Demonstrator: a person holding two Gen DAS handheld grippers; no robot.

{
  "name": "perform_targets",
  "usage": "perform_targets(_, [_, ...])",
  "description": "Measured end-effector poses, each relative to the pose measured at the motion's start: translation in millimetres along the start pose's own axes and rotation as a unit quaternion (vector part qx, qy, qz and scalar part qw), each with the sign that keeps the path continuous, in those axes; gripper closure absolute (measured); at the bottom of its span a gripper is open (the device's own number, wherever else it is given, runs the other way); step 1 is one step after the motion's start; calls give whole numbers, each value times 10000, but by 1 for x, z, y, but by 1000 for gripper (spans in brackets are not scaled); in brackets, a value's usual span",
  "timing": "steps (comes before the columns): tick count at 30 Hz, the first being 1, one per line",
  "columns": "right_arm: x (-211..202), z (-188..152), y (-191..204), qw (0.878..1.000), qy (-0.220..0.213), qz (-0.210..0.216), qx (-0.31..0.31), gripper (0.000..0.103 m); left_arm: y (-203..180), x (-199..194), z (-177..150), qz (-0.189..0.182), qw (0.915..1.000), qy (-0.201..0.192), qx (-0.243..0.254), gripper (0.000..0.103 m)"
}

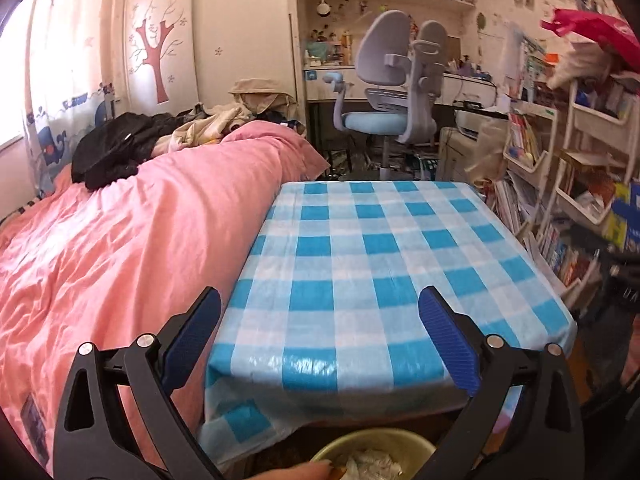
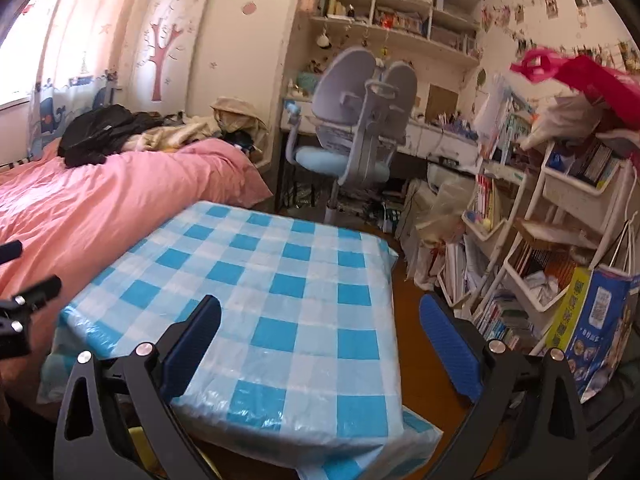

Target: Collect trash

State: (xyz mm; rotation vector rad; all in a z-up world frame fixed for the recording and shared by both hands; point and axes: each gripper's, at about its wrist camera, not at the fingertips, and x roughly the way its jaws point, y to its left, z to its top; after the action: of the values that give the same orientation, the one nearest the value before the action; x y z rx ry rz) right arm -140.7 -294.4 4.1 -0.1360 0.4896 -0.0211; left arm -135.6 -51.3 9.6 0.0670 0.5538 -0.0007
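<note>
Blue-yellow paper bag (image 2: 592, 332): print too small to read.

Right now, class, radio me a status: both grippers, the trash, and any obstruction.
Left gripper open, empty. Right gripper open, empty. Crumpled paper in bin below table. Tabletop shows no trash, nothing blocking.

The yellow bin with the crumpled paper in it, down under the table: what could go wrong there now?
1. The bin sits half under the checked tablecloth, whose edge hangs just above it. The cloth could get snagged.
2. A person's fingers rest at the bin's rim beside the crumpled paper, close to the open left gripper. They might get bumped or pinched.
3. The right gripper is open and empty, near the crowded bookshelf.
</note>
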Motion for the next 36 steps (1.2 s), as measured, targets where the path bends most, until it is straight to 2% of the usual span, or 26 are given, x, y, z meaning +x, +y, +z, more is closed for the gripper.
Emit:
perform_targets(4, [13, 5, 5, 9999, -63, 126, 4, 8, -3, 24, 10, 68, 10000, 36, 42, 8])
perform_targets(12, [32, 11, 9, 9997, 98, 238, -58, 8, -14, 55, 30, 79, 9999, -89, 82, 7])
perform_targets(19, [35, 9, 12, 9992, 170, 254, -270, 8, -17, 69, 41, 67, 9998, -189, -10, 8])
perform_targets(26, [38, 5, 6, 9989, 233, 230, -323, 8, -20, 67, 40, 193, 9985, -518, 32, 8])
perform_targets(30, [39, 4, -2, 9992, 292, 216, -155, 8, -23, 70, 38, 180, 9989, -407, 111, 7])
perform_targets(32, [40, 4, -8, 9991, 302, 299, 51, 8, -23, 75, 36, 304, 9990, -239, 220, 7])
perform_targets(36, [43, 4, -9, 9987, 356, 328, 161, 8, -18, 83, 31, 287, 9991, 70, 316, 7])
